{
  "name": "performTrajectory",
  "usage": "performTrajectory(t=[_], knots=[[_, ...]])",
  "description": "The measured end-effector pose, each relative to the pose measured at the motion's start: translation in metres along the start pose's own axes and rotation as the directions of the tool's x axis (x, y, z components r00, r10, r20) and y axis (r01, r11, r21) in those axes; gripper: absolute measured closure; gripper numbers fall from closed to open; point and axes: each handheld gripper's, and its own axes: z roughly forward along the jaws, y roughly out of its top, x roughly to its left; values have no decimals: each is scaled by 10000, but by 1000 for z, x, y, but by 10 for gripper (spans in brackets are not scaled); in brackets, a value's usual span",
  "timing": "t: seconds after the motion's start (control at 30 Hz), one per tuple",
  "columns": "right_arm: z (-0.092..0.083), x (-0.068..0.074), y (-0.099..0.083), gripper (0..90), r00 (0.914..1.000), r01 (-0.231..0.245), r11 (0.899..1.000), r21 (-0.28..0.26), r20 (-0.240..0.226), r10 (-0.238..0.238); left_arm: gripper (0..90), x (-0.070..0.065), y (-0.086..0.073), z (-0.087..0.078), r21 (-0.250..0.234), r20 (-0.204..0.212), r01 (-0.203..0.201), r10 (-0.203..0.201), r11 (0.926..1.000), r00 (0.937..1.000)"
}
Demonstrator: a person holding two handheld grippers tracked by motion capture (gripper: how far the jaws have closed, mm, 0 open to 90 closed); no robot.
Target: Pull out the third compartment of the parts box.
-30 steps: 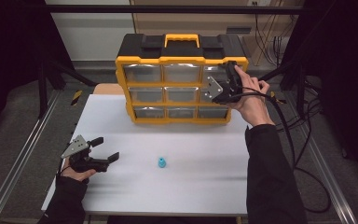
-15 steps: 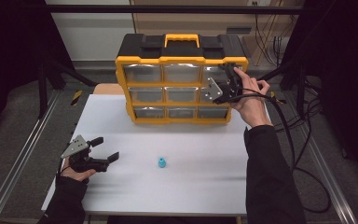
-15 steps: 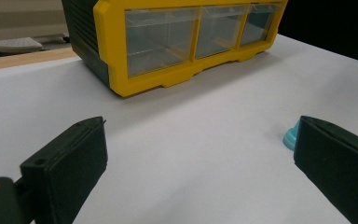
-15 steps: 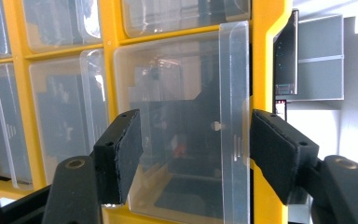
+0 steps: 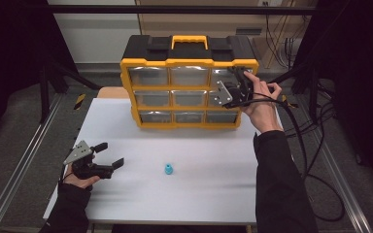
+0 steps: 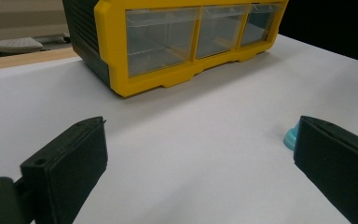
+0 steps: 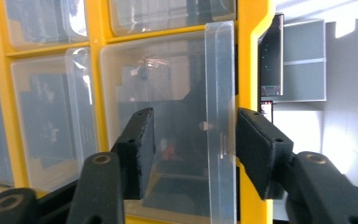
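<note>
Right gripper is at the top-right drawer of the organizer, its jaws straddling the drawer's clear lip. They've just been closing, and pad contact looks unmade, though that's hard to tell. Risk: the pads slip off the thin lip, or the pull tips the organizer. Left gripper rests agape on the table. Neither hand has shifted since the earlier frame.

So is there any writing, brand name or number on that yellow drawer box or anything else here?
None can be read. The yellow and black drawer cabinet, its clear drawers, the small blue piece and the white table show no lettering, labels or numbers in these views.
</note>
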Motion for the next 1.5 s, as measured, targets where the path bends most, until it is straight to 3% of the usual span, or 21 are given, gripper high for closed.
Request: performTrajectory(t=[0.57, 1.5], knots=[[0, 5, -1, 640, 9959, 222, 9997, -75, 876, -215, 24, 0, 0, 0, -3, -22, -5, 5, 10000, 10000], [0, 6, 1, 773, 9856, 908, 9958, -70, 1440, -889, 26, 0, 0, 0, -42, -52, -22, 22, 10000, 10000]])
